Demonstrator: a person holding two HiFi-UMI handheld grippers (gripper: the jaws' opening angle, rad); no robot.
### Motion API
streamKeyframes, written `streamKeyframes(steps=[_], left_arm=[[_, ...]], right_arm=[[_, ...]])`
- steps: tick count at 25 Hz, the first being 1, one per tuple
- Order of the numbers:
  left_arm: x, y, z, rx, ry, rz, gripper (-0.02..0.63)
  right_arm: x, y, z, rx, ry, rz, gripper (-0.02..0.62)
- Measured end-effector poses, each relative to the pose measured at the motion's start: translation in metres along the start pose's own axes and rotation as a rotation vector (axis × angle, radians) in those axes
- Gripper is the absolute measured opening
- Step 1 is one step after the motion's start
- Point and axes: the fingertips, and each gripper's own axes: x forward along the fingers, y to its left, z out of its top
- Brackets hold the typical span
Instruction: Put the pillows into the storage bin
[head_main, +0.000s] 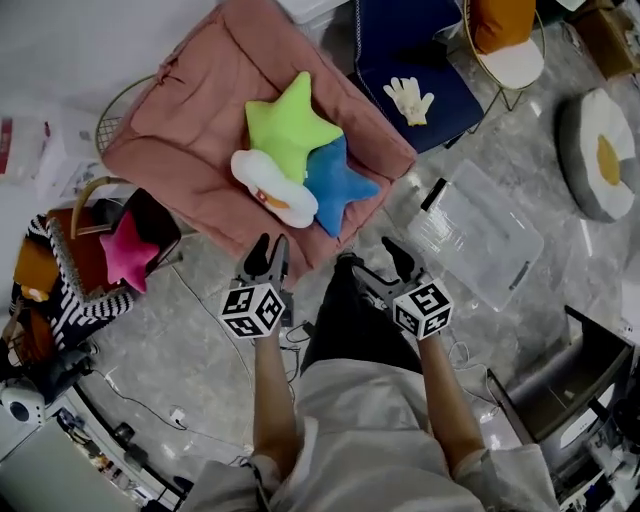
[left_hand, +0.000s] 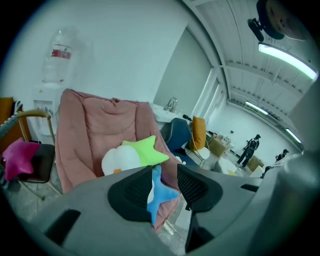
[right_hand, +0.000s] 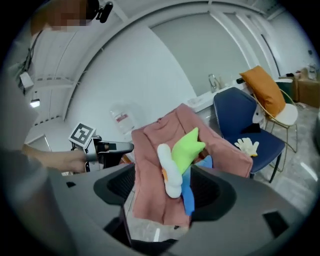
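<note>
— Plush pillows (head_main: 287, 130), judged soft and light, are piled on the pink chair (head_main: 190, 110), left of the clear storage bin (head_main: 478, 238).
— Nothing is pinched: the left gripper (head_main: 272, 244) and right gripper (head_main: 368, 254) are held spread. The blue star's (head_main: 342, 182) near point could be taken.

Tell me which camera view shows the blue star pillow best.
Head view: the blue star pillow shows most of its outline, tucked partly under the green star pillow. The left gripper view catches part of it past the jaws; the right gripper view shows only a strip behind the white pillow.
</note>
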Motion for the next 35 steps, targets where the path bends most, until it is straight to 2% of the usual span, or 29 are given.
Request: streamKeyframes(steps=[4,9,12,16,21,24,29,32,33,35], left_arm=[[0.04,0.034,0.005,-0.044,0.001,0.015,0.171],[0.09,0.077,0.015,-0.069,0.012,0.08,0.184],[0.122,0.102,0.021,-0.101,0.04,0.108,0.239],[0.157,0.12,0.022,-0.1,0.103,0.17,0.309],[0.187,0.145,0.014,-0.119,0.179,0.242,0.345],[0.195,0.152,0.014,-0.119,0.182,0.271,0.345],[0.203,0.161,0.007,-0.057,0.187,0.304,0.345],[0.199,0.175,0.004,-0.079,0.161,0.339,0.345],[0.199,0.179,0.003,-0.091,0.148,0.348,0.345],[0.199,0.186,0.001,-0.1,0.128,0.356,0.334]], right_arm=[[0.05,-0.024,-0.01,0.005,0.079,0.016,0.344],[0.109,-0.044,-0.032,0.003,0.188,0.058,0.342],[0.15,-0.048,-0.043,0.012,0.236,0.088,0.343],[0.188,-0.047,-0.053,-0.025,0.285,0.102,0.344],[0.238,-0.047,-0.055,-0.075,0.306,0.093,0.344],[0.263,-0.041,-0.06,-0.099,0.32,0.114,0.344],[0.297,-0.04,-0.073,-0.152,0.33,0.15,0.344],[0.309,-0.042,-0.081,-0.172,0.317,0.168,0.34],[0.312,-0.044,-0.082,-0.168,0.306,0.169,0.323],[0.314,-0.047,-0.082,-0.129,0.266,0.159,0.212]])
